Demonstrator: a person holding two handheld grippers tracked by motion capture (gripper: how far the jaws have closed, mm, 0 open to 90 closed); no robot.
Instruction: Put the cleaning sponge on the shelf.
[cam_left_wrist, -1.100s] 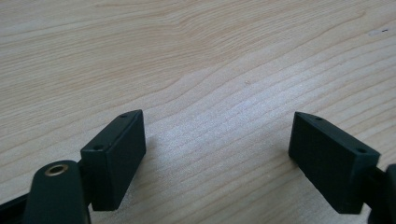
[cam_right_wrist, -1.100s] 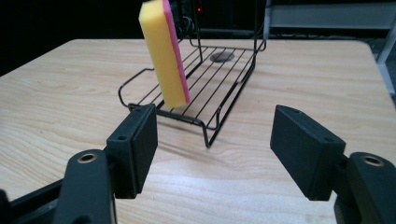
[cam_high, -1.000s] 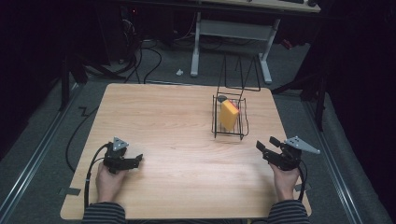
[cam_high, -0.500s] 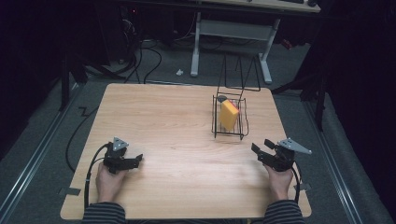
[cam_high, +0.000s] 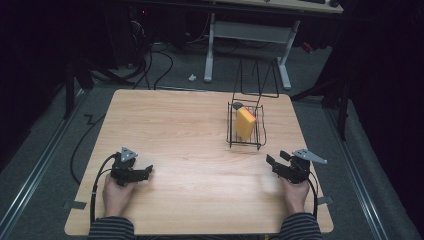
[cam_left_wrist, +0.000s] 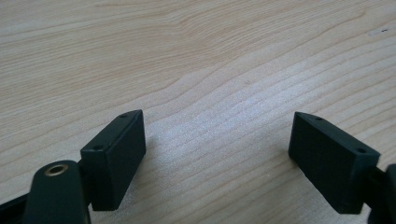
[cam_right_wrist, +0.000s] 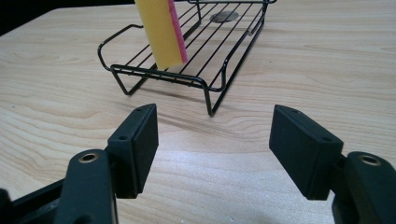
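Tabletop (cam_high: 190, 135): light wood, rectangular, all four edges in sight from the high view. Its surface is bare over the whole half left of the rack, and also in the strip between the rack and the near edge. The floor around it is dark, with cables and a white-legged desk frame (cam_high: 250, 37) beyond the far edge.

Wire rack (cam_high: 246, 125): black, standing on the tabletop toward the far right corner, clear of both the right edge and the far edge. In the right gripper view the rack (cam_right_wrist: 196, 60) rests on bent wire feet, its open floor of parallel rods showing the wood below.

Sponge (cam_high: 245, 122): yellow with a pink backing, standing upright inside the rack and leaning on the rods. In the right gripper view the sponge (cam_right_wrist: 161, 30) sits toward the rack's left side, its lower end on the rods. A small dark round item (cam_right_wrist: 223, 17) lies at the rack's far end; what it is cannot be told.

Right gripper (cam_high: 280, 167): held in the person's hand near the tabletop's front right, just short of the rack and pointing toward it, apart from it. Its fingers (cam_right_wrist: 135, 149) stand wide apart with only bare wood between them.

Left gripper (cam_high: 142, 172): held near the front left, well apart from the rack. Its fingers (cam_left_wrist: 114, 158) stand wide apart over bare wood, gripping nothing.
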